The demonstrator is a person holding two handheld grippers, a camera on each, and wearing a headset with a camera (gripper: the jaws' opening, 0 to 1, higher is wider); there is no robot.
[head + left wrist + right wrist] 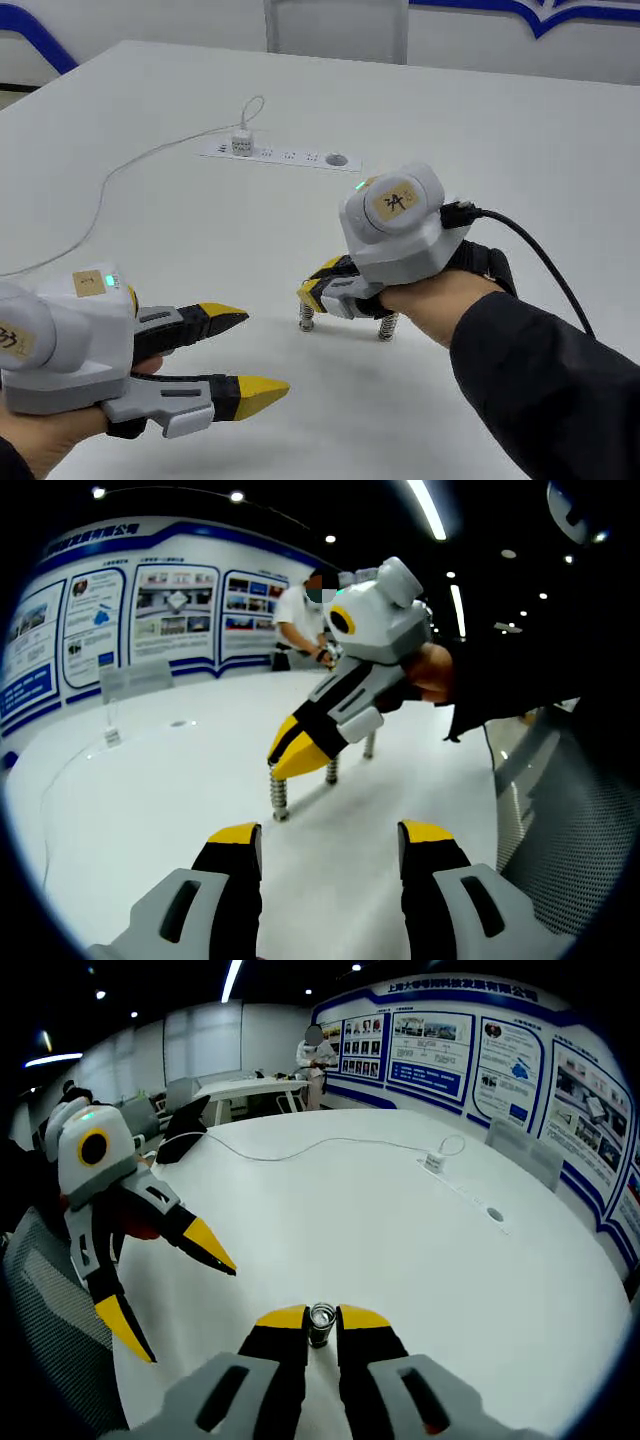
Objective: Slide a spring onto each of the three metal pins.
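Springs (279,798) sit on small upright pins (370,744) in a short row well in from every edge of the white counter (200,230), nearer the person's edge than the power strip (285,155) is. The left claw (265,352) hovers spread and empty beside the row, steadying nothing. The right claw (298,758) is pinched around the top of the end spring (321,1314).

The pins look free-standing, so the main risk is a sideways tug from the right claw. That could tip this pin and knock its neighbours, which stand just beside it. If the coil is squeezed off-axis it could bind. If it is let go while compressed, it may hop off.
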